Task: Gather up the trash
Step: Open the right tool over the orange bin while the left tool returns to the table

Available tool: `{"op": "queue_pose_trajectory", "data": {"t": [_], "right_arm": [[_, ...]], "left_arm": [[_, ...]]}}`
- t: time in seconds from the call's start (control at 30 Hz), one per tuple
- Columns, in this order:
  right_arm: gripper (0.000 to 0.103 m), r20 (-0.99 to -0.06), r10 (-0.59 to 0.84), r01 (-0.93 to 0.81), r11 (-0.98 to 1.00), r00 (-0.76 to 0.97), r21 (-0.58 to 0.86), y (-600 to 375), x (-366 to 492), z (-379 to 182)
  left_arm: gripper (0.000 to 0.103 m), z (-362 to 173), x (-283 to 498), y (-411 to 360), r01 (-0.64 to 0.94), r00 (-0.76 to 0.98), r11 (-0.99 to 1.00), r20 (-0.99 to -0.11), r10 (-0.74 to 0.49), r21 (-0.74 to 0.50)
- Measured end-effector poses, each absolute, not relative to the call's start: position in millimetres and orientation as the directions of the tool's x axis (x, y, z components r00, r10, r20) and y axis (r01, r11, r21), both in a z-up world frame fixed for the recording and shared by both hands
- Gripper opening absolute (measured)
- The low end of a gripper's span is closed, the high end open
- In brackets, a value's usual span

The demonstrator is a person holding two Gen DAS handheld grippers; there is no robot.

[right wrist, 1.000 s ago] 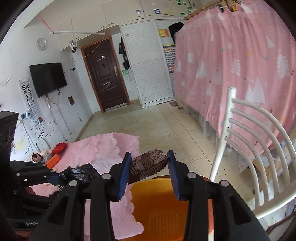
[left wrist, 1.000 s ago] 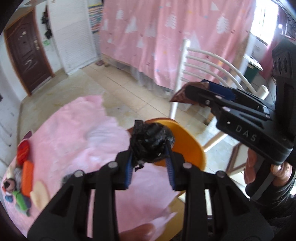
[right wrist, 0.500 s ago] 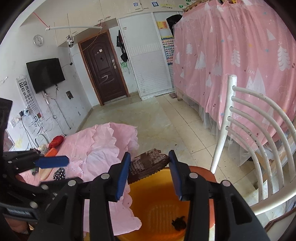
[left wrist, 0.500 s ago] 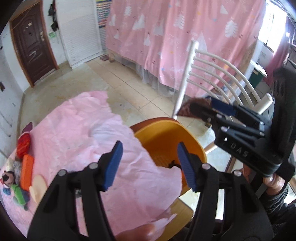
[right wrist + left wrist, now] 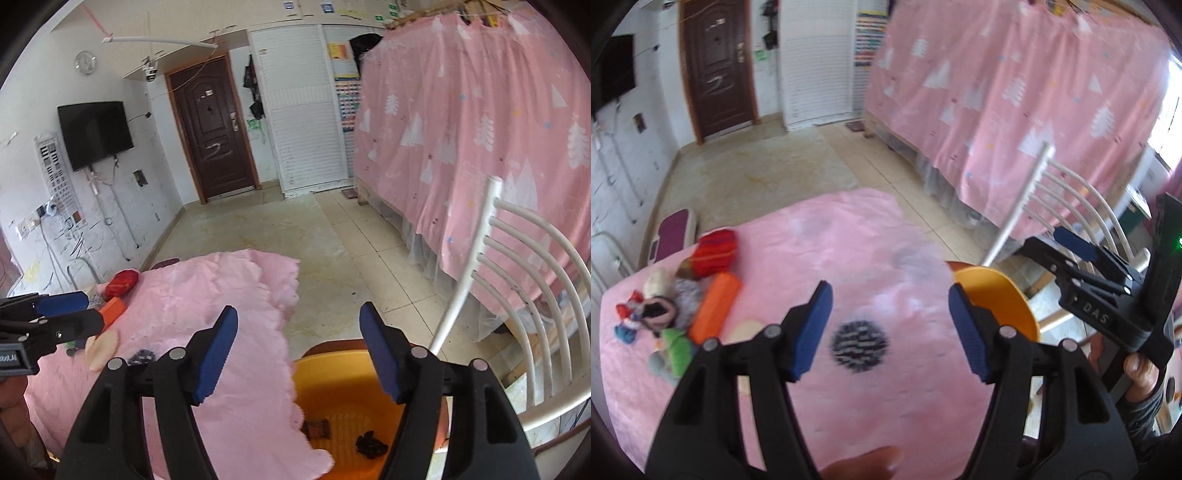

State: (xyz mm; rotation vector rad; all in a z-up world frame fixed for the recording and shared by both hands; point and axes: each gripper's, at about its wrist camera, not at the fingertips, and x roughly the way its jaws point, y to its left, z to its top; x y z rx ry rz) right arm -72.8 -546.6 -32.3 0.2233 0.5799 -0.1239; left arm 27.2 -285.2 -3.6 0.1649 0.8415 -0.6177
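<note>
1. Hanging over the orange bin (image 5: 332, 373), the right gripper (image 5: 297, 360) stands released, nothing between its jaws, which have just been opening.
2. Two bits of trash lie on the bin floor: a brown wrapper (image 5: 316, 428) and a black wad (image 5: 371, 445).
3. Over the pink cloth (image 5: 849, 236), the left gripper (image 5: 888, 326) is likewise released and empty, its jaws having just been opening; a dark spiky blob (image 5: 860, 346) lies on the cloth below it, possibly more trash, though blur hides what it is.
4. Risk: toys (image 5: 679, 306) sit near the blob, so a loose reach could grab one instead.
5. Risk: the cloth overhangs the bin's edge; a snagged jaw could drag it in.
</note>
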Motion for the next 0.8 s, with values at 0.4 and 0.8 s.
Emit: {"op": "queue_pose_trajectory", "data": {"t": [0.4, 0.8], "right_arm": [[0.059, -0.559, 0.06, 0.015, 0.992, 0.827, 0.129, -439.9, -20.9, -14.8], [0.059, -0.599, 0.16, -0.146, 0.987, 0.784, 0.072, -327.9, 21.7, -15.1]], "left_arm": [[0.065, 5.0, 57.2, -170.1, 0.4, 0.598, 0.906, -0.711, -0.371, -0.137], [0.067, -3.7, 108.4, -70.1, 0.178, 0.643, 0.976, -0.736, -0.21, -0.123]]}}
